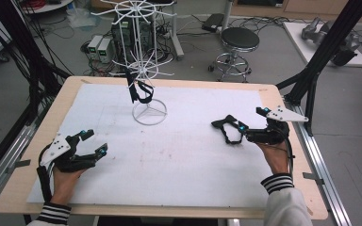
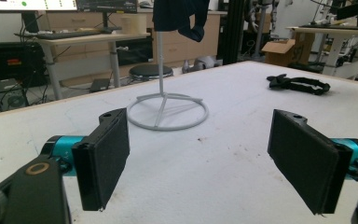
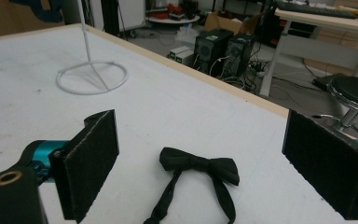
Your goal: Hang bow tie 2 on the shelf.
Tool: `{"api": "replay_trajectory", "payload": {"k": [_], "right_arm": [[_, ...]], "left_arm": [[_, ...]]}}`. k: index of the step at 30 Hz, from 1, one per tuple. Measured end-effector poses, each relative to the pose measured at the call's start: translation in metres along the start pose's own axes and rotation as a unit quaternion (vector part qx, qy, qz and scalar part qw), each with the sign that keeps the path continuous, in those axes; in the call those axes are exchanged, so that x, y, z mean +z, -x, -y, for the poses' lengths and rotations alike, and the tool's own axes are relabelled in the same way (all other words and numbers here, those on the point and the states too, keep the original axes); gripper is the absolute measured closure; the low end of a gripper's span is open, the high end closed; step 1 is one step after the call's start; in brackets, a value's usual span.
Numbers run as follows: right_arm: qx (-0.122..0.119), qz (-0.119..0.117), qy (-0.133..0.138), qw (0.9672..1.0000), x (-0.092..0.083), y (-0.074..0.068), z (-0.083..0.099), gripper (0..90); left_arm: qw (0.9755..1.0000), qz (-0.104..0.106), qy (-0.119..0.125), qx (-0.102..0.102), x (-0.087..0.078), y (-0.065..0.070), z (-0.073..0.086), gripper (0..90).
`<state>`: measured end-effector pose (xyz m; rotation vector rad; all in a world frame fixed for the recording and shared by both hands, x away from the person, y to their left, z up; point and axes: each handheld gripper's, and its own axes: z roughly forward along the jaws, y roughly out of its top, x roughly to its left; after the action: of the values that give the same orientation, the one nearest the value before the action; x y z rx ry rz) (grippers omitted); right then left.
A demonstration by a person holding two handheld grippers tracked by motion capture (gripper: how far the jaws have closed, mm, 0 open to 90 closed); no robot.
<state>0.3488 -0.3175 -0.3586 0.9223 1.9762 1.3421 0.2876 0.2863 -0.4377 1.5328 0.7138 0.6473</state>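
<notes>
A black bow tie (image 1: 228,128) lies flat on the white table top (image 1: 179,160), right of the middle. My right gripper (image 1: 253,119) hovers just to its right, jaws open. In the right gripper view the bow tie (image 3: 198,165) lies on the table below the gap between the wide-apart pads (image 3: 91,158), untouched. A white wire rack (image 1: 149,113) stands at the back middle with a black strap (image 1: 139,92) hanging from it. My left gripper (image 1: 95,141) rests at the near left, open and empty; its view shows the rack's ring base (image 2: 168,112) and the bow tie (image 2: 298,84) far off.
The table's wooden rim (image 1: 169,212) runs all round the white sheet. Behind the table are a round stool (image 1: 239,40), computer boxes (image 1: 101,47) and cables on the floor. Black frame posts (image 1: 320,56) stand at the right back corner.
</notes>
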Motion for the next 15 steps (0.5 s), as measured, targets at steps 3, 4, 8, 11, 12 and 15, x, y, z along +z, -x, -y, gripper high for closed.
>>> {"api": "replay_trajectory", "payload": {"k": [3, 4, 8, 11, 12, 15], "right_arm": [[-0.02, -0.006, -0.016, 0.9997, 0.005, 0.004, -0.008, 10.0], [-0.024, -0.009, -0.023, 0.9994, 0.006, 0.005, -0.01, 10.0], [-0.045, -0.016, -0.035, 0.9983, 0.012, 0.012, -0.019, 10.0], [-0.048, -0.022, -0.043, 0.9977, 0.016, 0.016, -0.024, 10.0], [-0.049, -0.024, -0.047, 0.9974, 0.018, 0.018, -0.026, 10.0], [-0.06, -0.029, -0.056, 0.9962, 0.024, 0.022, -0.031, 10.0]], "left_arm": [[1.0, -0.003, 0.002, 0.0, 0.0, 0.0, 0.001, 21.2], [1.0, -0.004, 0.003, -0.001, 0.0, 0.0, 0.001, 21.2], [1.0, -0.005, 0.002, -0.001, -0.001, 0.0, 0.001, 21.2], [1.0, -0.006, 0.002, -0.002, -0.001, 0.0, 0.002, 21.2], [1.0, -0.006, 0.002, -0.002, -0.001, 0.0, 0.002, 21.2], [1.0, -0.007, 0.0, -0.001, -0.001, -0.001, 0.002, 21.2]]}}
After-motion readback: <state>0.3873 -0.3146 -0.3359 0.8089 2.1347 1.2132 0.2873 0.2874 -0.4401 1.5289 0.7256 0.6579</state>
